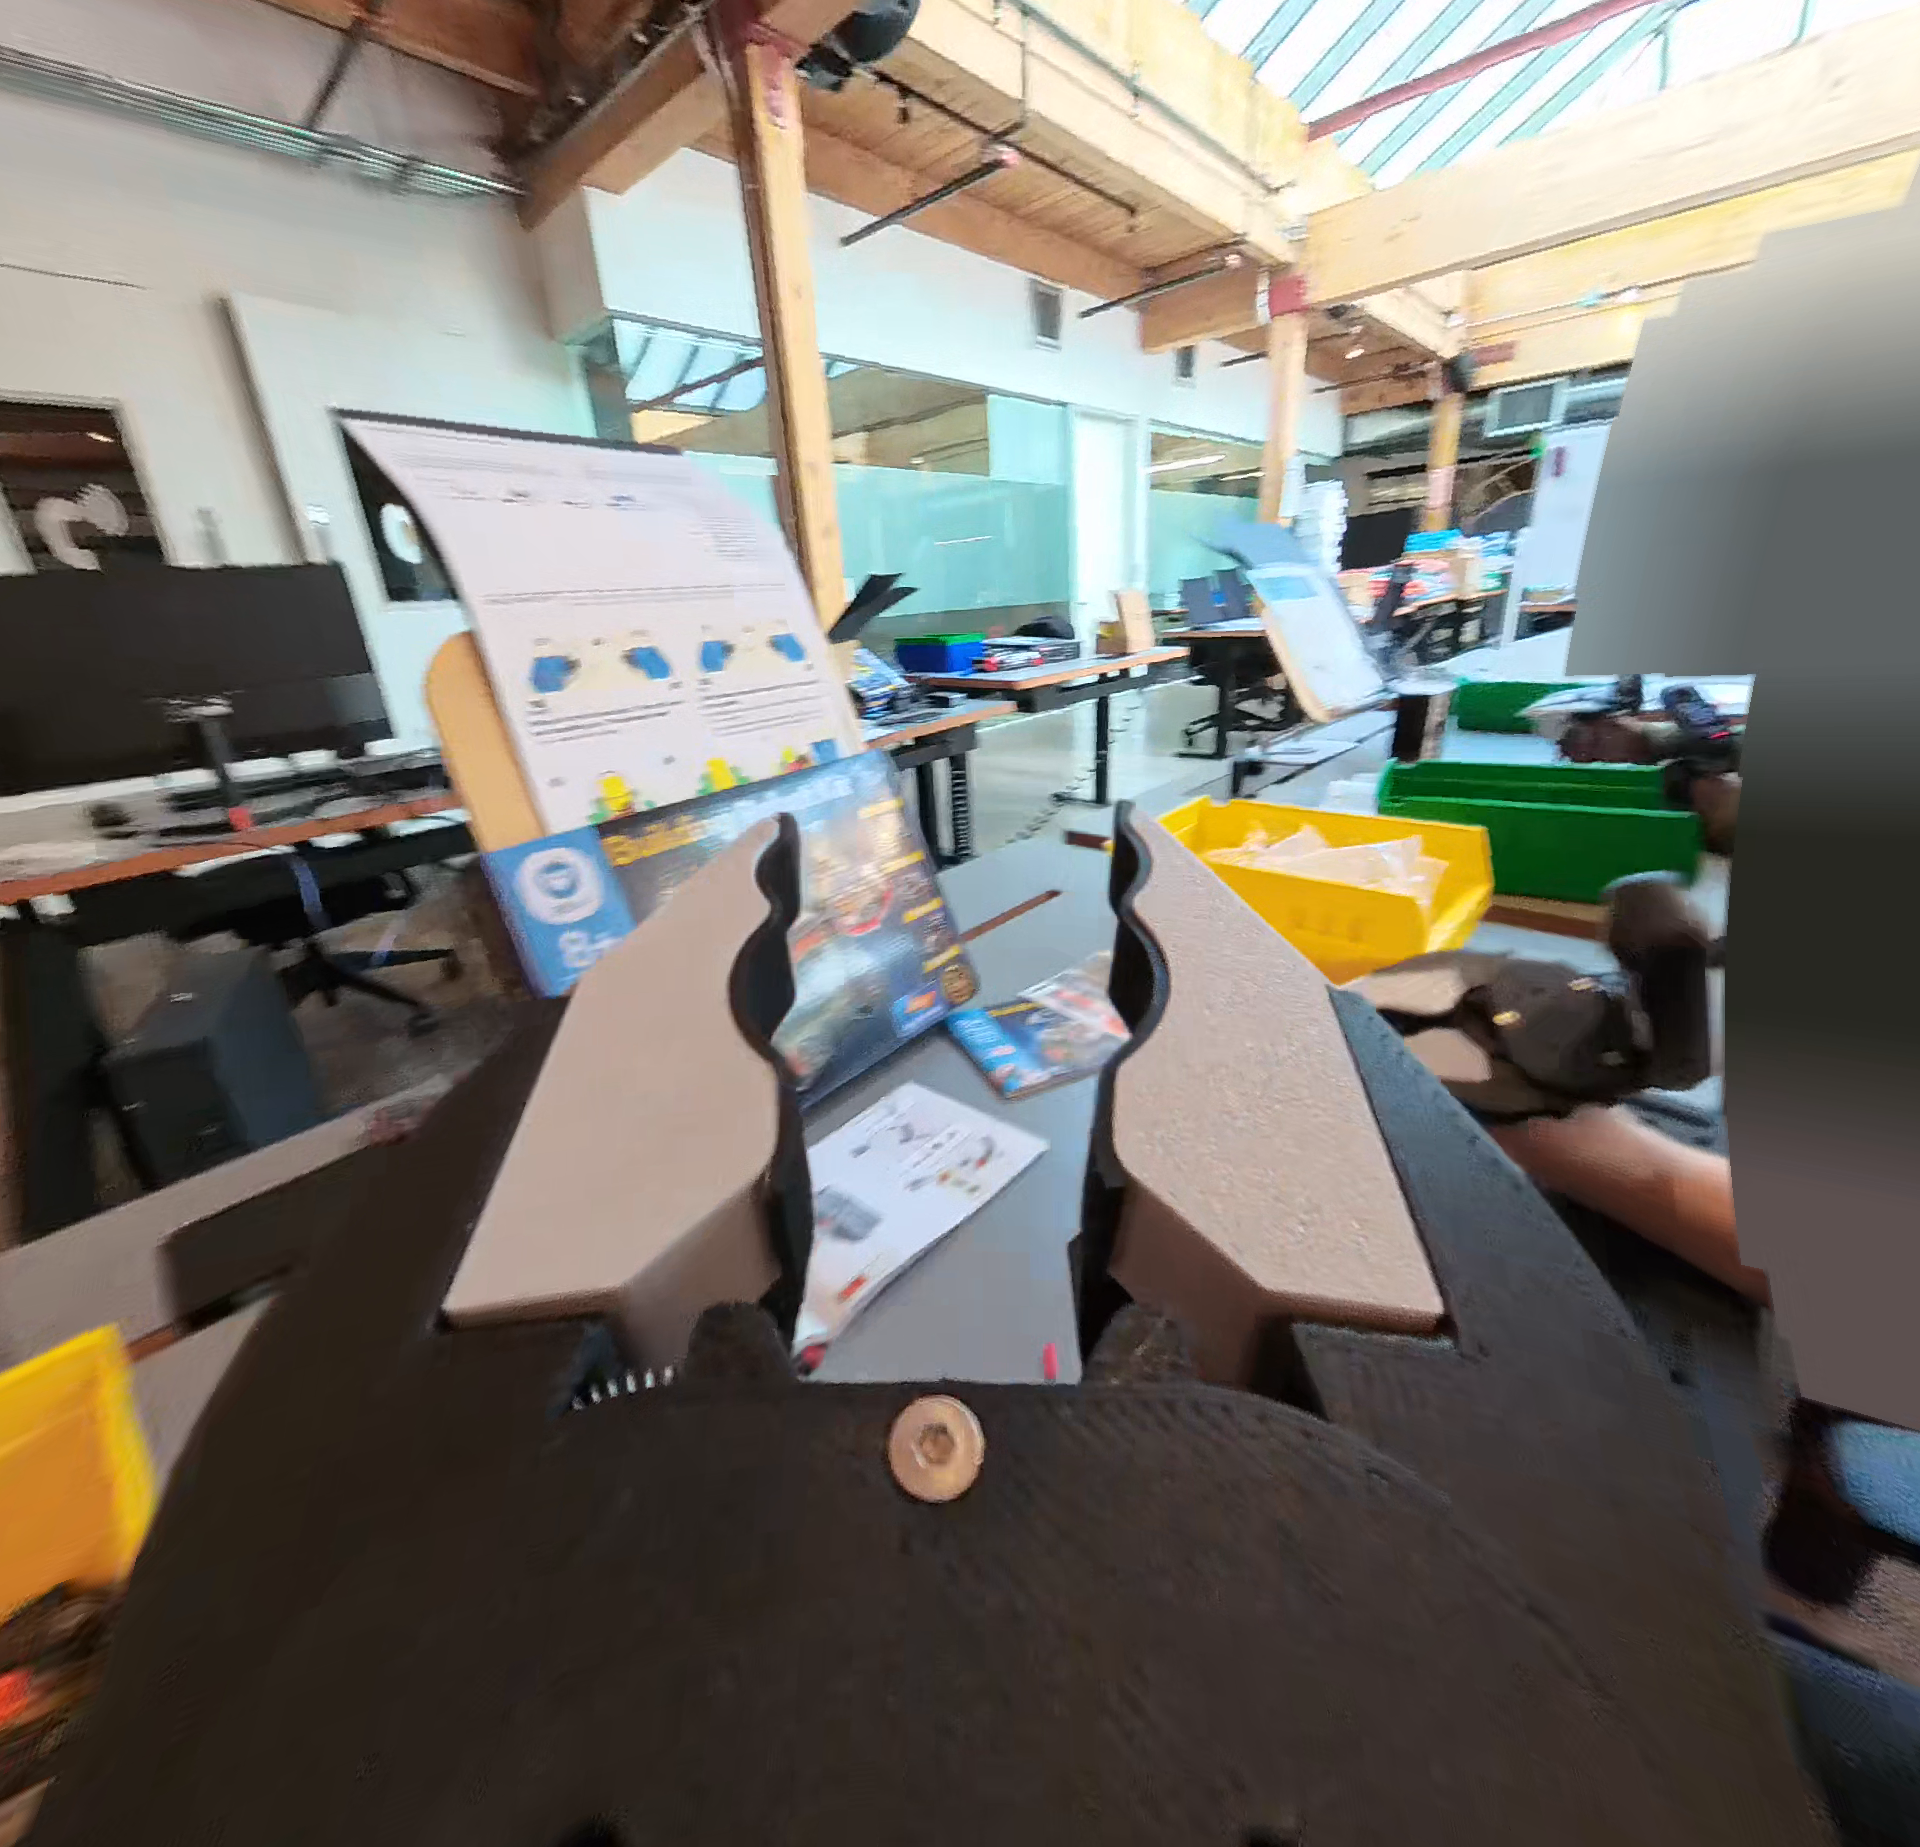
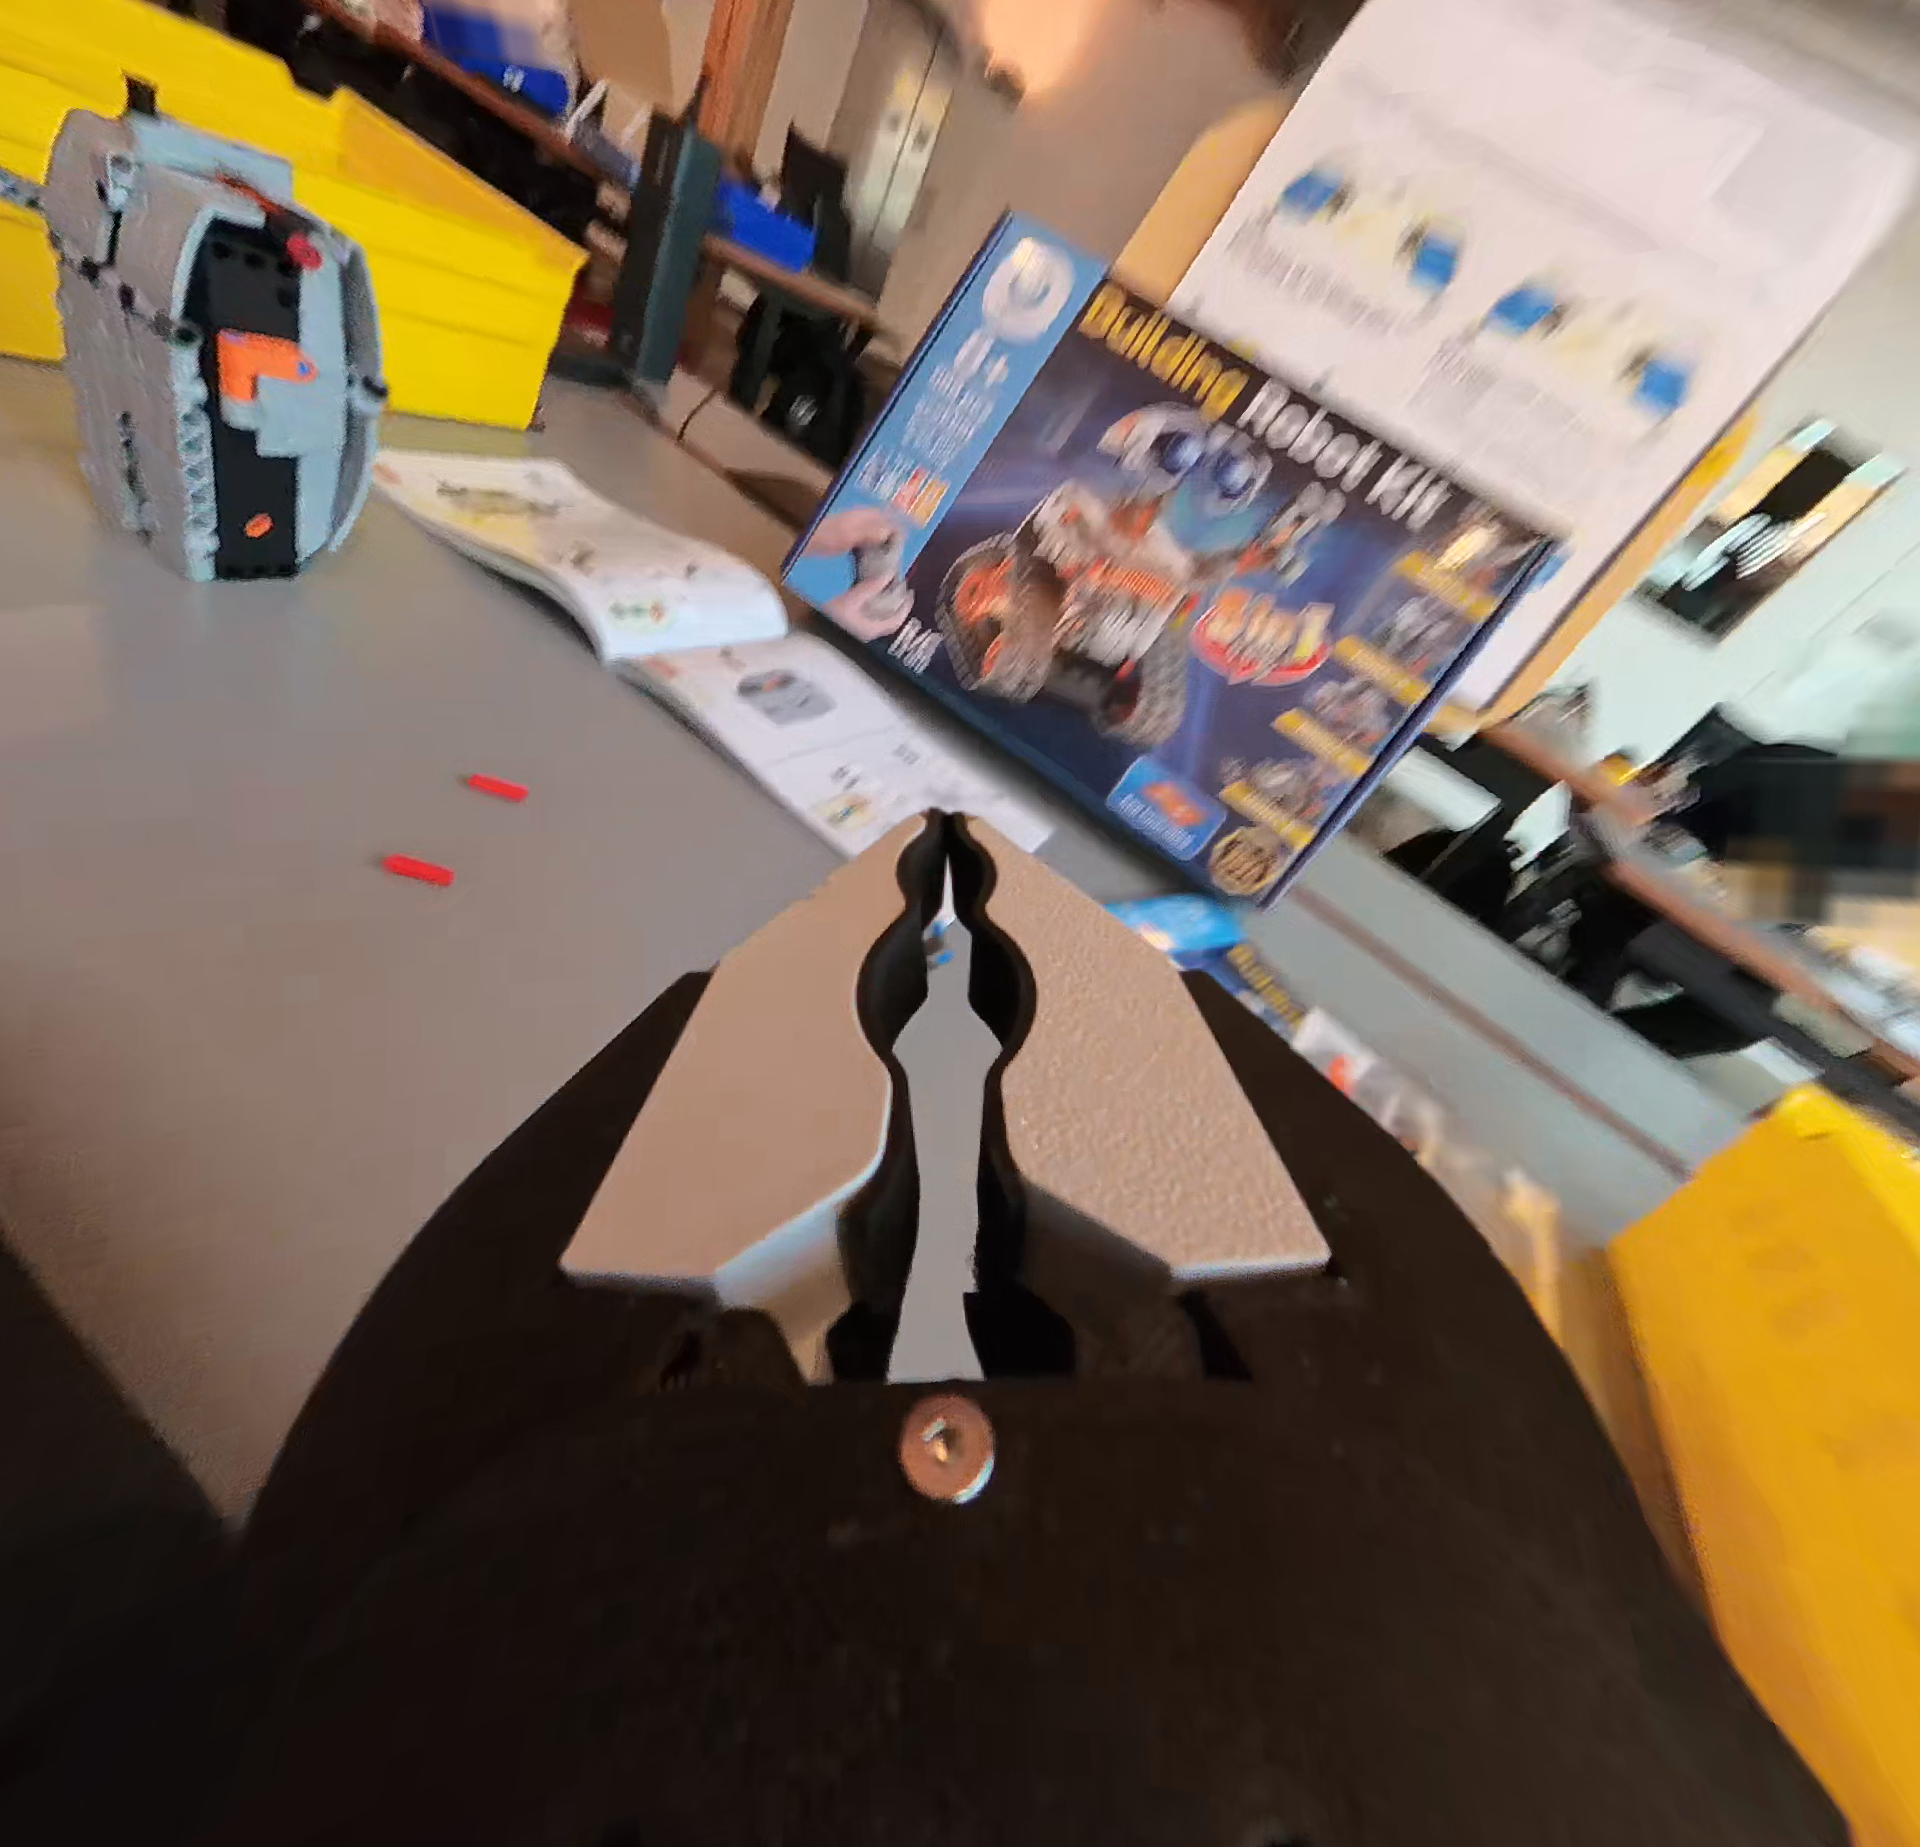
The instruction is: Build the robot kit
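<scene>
My left gripper (image 1: 951, 829) is open and empty, raised above a grey table (image 1: 1003, 1267). Past its fingers stand a dark blue kit box (image 1: 883, 924) and an open instruction booklet (image 1: 914, 1174). My right gripper (image 2: 945, 827) is shut with nothing seen between its tips, low over the same table (image 2: 208, 966). Two small red pins (image 2: 497, 786) (image 2: 418, 869) lie ahead of it to the left. A grey brick-built model (image 2: 208, 363) with black and orange parts stands at the far left. The kit box (image 2: 1164, 592) and booklet (image 2: 582, 540) lie ahead. The right gripper (image 1: 1538, 1028) also shows in the left wrist view, held by a hand.
A printed sheet on a clipboard (image 1: 623, 634) stands behind the box. A yellow bin (image 1: 1340, 883) with clear bags and a green bin (image 1: 1538, 821) sit at the back right. Yellow bins (image 2: 416, 218) line the far left, another (image 2: 1766, 1434) stands close on the right. A small booklet (image 1: 1039, 1039) lies near the box. Across from one pair of fingers to the other is roughly 30 cm.
</scene>
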Demonstrator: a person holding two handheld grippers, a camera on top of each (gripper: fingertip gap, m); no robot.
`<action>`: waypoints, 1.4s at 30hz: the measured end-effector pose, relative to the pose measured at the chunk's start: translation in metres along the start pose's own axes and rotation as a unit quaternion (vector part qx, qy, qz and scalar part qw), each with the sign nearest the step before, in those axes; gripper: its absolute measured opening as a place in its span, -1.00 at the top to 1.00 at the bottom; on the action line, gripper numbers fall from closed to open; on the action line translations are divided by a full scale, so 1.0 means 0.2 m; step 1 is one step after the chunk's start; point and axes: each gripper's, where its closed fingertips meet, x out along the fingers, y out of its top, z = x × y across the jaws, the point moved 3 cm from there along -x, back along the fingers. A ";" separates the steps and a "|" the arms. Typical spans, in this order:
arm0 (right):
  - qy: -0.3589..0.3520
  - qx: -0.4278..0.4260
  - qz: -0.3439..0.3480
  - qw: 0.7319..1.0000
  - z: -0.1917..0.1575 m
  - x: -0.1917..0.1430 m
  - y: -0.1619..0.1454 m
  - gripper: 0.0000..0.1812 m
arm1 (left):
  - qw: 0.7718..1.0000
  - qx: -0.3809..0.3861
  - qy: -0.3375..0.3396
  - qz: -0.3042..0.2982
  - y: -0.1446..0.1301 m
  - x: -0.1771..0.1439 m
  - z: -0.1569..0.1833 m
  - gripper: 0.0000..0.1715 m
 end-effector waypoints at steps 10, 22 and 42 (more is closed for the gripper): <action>0.077 0.013 -0.037 0.996 -0.11 0.06 -0.05 1.00 | 0.914 0.054 -0.022 -0.401 -1.01 0.16 0.32 0.38; 0.084 0.028 -0.042 0.995 -0.12 0.06 -0.05 1.00 | 0.885 -0.027 -0.110 -0.452 -1.33 0.32 0.40 0.78; 0.111 0.058 -0.036 0.991 -0.11 0.01 -0.05 1.00 | 0.866 -0.073 -0.111 -0.482 -1.38 0.31 0.39 0.98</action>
